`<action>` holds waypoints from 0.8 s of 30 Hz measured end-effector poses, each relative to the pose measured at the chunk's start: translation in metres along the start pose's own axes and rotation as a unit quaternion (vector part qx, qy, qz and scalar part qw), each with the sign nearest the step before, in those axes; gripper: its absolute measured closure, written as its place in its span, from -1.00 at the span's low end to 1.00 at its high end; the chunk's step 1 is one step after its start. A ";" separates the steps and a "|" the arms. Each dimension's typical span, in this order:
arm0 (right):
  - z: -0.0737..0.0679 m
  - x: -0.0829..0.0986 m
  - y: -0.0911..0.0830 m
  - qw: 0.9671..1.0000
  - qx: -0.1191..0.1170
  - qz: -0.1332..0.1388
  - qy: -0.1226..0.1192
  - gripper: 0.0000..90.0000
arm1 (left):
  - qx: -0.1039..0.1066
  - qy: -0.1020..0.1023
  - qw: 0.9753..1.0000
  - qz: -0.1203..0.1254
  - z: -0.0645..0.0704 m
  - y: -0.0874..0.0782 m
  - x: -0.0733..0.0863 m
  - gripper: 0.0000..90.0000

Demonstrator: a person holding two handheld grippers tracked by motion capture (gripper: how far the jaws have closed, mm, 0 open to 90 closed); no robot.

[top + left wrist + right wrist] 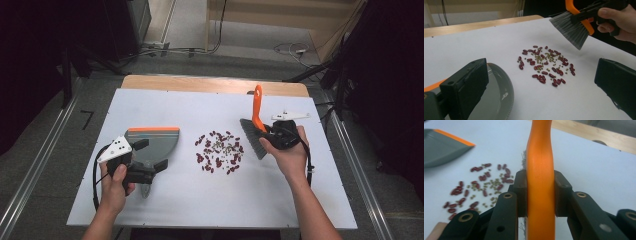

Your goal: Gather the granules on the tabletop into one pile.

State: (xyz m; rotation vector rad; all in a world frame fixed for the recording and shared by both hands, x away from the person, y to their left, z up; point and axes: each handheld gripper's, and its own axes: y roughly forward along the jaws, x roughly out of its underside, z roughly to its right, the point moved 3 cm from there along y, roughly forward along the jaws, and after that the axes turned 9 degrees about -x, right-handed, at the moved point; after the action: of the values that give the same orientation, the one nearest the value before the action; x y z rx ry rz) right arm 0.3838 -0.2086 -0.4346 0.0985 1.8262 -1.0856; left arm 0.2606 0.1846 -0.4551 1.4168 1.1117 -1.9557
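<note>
High view: right tongs (265, 134) clamp the brush (254, 131); left tongs (150, 156), apart, straddle the dustpan (152, 141).

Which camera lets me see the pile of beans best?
The left gripper view: the beans lie close and sharp, red ones and small green ones easy to tell apart. The high view shows the whole pile from above, but small. The right gripper view shows them blurred, partly hidden behind the right gripper.
</note>
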 end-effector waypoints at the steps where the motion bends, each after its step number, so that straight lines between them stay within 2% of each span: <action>1: 0.004 -0.003 0.008 1.000 0.018 -0.019 -0.005 0.52 | 0.000 0.000 1.000 0.000 0.000 0.000 0.000 -1.00; 2: 0.004 -0.003 0.008 1.000 0.018 -0.019 -0.005 0.52 | -0.001 0.000 1.000 0.000 -0.001 -0.001 0.000 -1.00; 6: 0.007 -0.008 0.023 0.998 0.042 -0.050 -0.019 0.52 | 0.003 -0.001 1.000 0.000 -0.002 -0.001 0.001 -1.00; 8: 0.009 -0.011 0.030 0.997 0.052 -0.061 -0.016 0.52 | 0.004 0.001 1.000 -0.001 0.000 -0.001 0.002 -1.00; 10: 0.011 -0.014 0.038 0.994 0.068 -0.077 -0.022 0.52 | 0.005 0.003 1.000 -0.003 0.000 -0.001 0.002 -1.00; 14: 0.011 -0.022 0.054 0.991 0.080 -0.099 -0.029 0.52 | 0.005 0.001 1.000 0.000 0.000 -0.002 0.002 -1.00; 18: 0.008 -0.030 0.067 0.986 0.099 -0.126 -0.039 0.52 | 0.007 0.006 1.000 -0.004 0.002 0.000 0.003 -1.00; 23: 0.003 -0.034 0.082 0.982 0.102 -0.149 -0.053 0.52 | 0.006 0.004 1.000 -0.002 0.001 -0.001 0.004 -1.00; 24: 0.003 -0.034 0.082 0.982 0.102 -0.149 -0.053 0.52 | 0.004 0.004 1.000 -0.002 0.000 -0.001 0.004 -1.00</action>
State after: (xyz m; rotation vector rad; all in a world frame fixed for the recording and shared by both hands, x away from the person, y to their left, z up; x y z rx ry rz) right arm 0.4439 -0.1490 -0.4602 -0.1144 1.6637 -1.4591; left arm 0.2584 0.1852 -0.4585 1.4277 1.1124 -1.9619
